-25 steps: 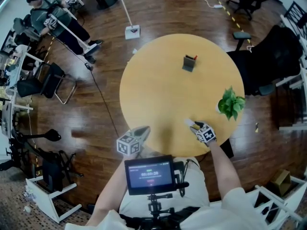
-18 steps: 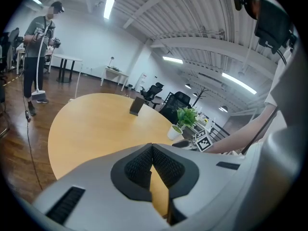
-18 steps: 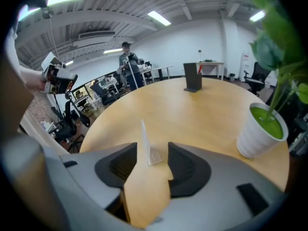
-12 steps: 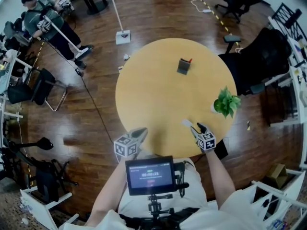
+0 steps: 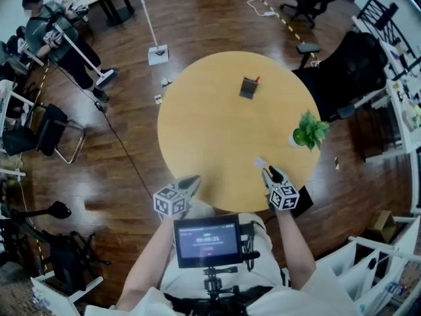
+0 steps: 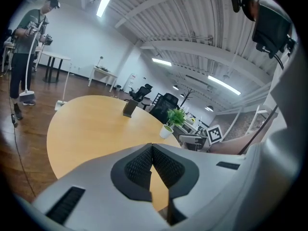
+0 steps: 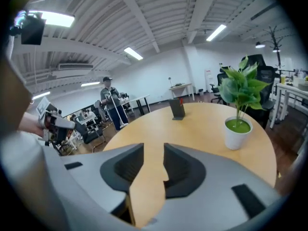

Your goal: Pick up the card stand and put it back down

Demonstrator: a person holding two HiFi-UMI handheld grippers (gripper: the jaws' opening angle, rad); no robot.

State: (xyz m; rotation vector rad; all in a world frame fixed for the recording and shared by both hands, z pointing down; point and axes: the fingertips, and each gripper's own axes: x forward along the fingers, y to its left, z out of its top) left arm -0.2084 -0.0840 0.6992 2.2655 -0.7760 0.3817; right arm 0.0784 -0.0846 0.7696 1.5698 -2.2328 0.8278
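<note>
The card stand [image 5: 248, 87] is a small dark upright holder with a red bit on top, standing on the far side of the round yellow table [image 5: 210, 143]. It also shows far ahead as the card stand [image 6: 130, 108] in the left gripper view and the card stand [image 7: 178, 109] in the right gripper view. My left gripper [image 5: 193, 180] hovers at the table's near edge, jaws meeting at the tips [image 6: 152, 146], nothing held. My right gripper [image 5: 266, 169] is over the near right part of the table. Its jaws [image 7: 154, 149] are closing with a gap and nothing between them.
A potted green plant [image 5: 308, 131] in a white pot stands at the table's right edge, close ahead of the right gripper as the plant [image 7: 243, 105]. Black office chairs [image 5: 348, 64] crowd the right side. A person with a mop [image 5: 56, 35] stands far left.
The head view has drifted, so the table sits a little higher and further left in the frame. Both grippers stay at the near edge. The card stand has not moved on the table.
</note>
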